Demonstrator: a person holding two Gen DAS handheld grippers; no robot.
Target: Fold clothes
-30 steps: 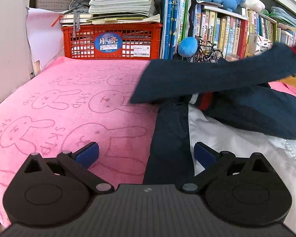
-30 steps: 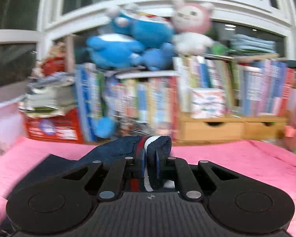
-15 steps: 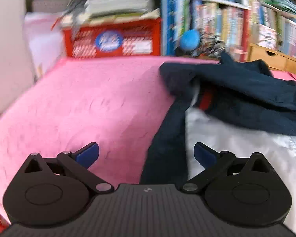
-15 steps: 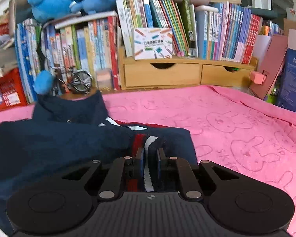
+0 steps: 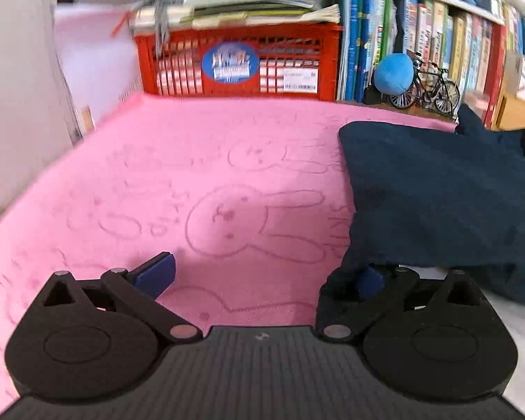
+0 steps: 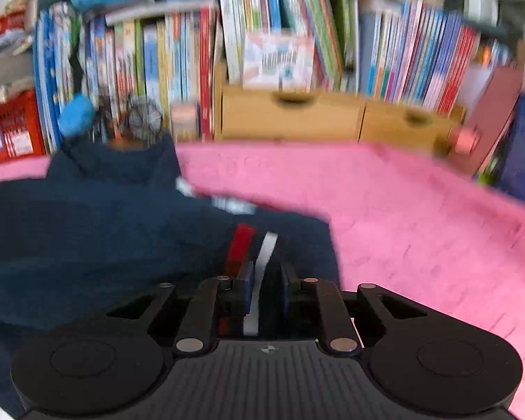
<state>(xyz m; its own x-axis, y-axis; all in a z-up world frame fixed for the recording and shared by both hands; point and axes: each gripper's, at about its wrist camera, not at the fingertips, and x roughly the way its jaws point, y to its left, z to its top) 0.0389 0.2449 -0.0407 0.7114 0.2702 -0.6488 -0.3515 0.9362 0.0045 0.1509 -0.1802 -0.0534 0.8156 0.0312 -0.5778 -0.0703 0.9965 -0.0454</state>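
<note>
Covering the surface, one pink bunny-print towel (image 5: 199,182) is carrying a single navy garment (image 5: 444,189), which is lying toward its right side in the left wrist view. Behind it, one red crate (image 5: 238,59) is bearing stacked papers; the blurred right wrist view is showing instead two wooden drawers (image 6: 336,119) under rows of books. One toy bicycle (image 5: 427,87) is standing beside one blue ball (image 5: 393,73). The left hand-held gripper (image 5: 262,276) is hovering wide apart, its right finger touching the garment's edge. The right hand-held gripper (image 6: 266,283) is narrow and opening, the red-and-white striped cuff (image 6: 259,255) lying between its jaws.
</note>
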